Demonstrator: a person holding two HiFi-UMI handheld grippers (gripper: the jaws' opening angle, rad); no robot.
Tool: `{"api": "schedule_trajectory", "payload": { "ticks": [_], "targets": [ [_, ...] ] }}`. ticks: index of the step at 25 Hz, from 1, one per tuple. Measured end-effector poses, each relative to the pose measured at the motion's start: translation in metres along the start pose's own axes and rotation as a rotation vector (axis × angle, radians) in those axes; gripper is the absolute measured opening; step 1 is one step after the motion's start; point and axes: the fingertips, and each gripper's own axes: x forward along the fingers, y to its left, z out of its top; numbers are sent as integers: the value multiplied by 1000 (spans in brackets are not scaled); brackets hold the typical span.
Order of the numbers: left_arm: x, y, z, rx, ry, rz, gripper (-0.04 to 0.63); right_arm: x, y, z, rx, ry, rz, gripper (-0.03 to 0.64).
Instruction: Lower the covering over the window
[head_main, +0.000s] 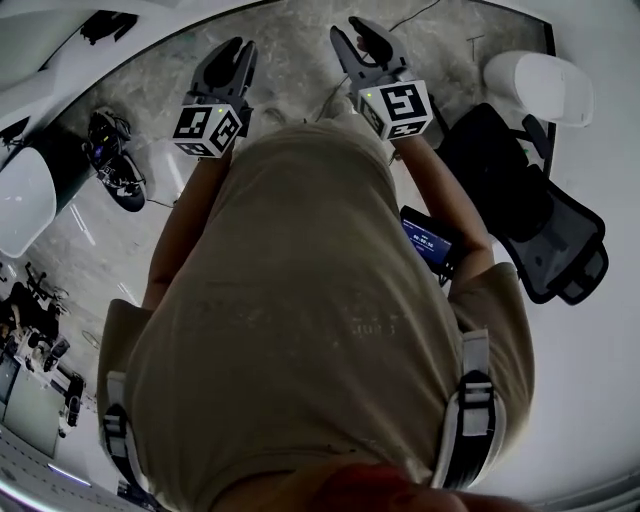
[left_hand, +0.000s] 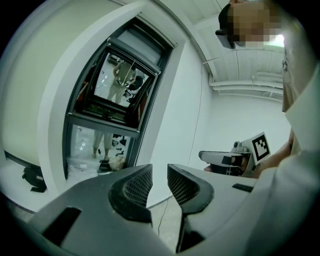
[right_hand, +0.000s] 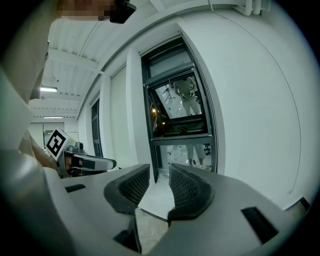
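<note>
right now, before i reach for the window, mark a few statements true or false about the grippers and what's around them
1. The left gripper is clamped on a pull cord. False: its jaws stand apart with nothing between them.
2. The right gripper is empty, jaws apart. True.
3. The window is already covered. False: its glass shows bare, with reflections in it.
4. A black office chair stands at the person's right. True.
5. Both grippers touch the window. False: both are held in the air, short of it.
</note>
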Motion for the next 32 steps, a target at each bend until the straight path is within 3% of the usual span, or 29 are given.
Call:
{"api": "schedule_trajectory", "payload": {
  "ticks": [15,17,22,32],
  "targets": [
    [-17,1,1,-12,-19,79,92,12,22,12,-63,-3,106,112],
    [-12,-5,1,-6,-17,80,94,7,14,11,-70,-6,104,112],
    [12,-70,-22,23,-20,91,92,-49,-36,-1,-70,-47,96,112],
    [47,-74,-5,7,-29,98,92,-39,-74,12,-87,-28,92,112]
  ]
}}
